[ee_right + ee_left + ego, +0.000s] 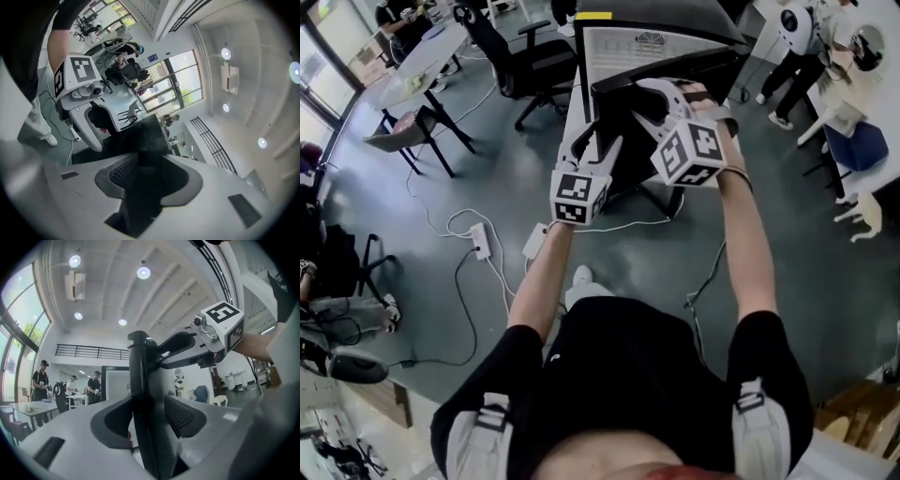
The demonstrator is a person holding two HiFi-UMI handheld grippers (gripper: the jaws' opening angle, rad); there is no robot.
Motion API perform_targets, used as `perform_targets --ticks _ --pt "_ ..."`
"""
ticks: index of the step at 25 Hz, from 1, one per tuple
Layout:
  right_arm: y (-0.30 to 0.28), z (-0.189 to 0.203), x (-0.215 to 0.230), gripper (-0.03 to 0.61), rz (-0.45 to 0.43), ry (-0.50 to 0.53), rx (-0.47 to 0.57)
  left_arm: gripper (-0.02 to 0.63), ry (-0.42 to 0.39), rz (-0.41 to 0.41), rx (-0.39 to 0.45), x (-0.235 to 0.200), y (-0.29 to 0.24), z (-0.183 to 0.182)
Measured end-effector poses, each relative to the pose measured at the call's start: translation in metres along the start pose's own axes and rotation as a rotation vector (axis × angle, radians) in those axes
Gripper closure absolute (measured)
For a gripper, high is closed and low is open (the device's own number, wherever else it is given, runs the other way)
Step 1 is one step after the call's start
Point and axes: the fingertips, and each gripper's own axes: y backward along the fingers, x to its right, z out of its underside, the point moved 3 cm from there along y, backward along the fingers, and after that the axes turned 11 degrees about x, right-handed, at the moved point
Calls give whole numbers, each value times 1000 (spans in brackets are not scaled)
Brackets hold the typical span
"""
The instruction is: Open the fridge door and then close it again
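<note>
My left gripper [147,414] is clamped on the edge of the black fridge door [140,363], and my right gripper [140,174] bites the same dark edge just beside it. Both sets of jaws are pressed onto the panel with nothing else between them. The door seems to stand swung out from the fridge [649,39] in front of me, though from above I can't quite judge how far. I expect a stiff, fairly heavy hinged slab with a smooth face, so the free edge, away from the hinge, is the place to hold it, swinging steadily rather than yanking.
</note>
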Motion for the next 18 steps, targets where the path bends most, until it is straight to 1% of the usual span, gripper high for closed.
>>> perform_targets --ticks 4,9,13,18 --pt "59 1 -18 442 -3 20 30 405 -28 -15 -7 67 23 -10" --pt "131 8 -36 437 -10 50 46 405 -35 1 -2 150 44 -20" --pt "185 27 -43 436 -7 65 38 407 -33 55 -15 215 44 -26" --pt "240 55 -50 436 7 46 -23 408 -9 150 -34 283 36 -27"
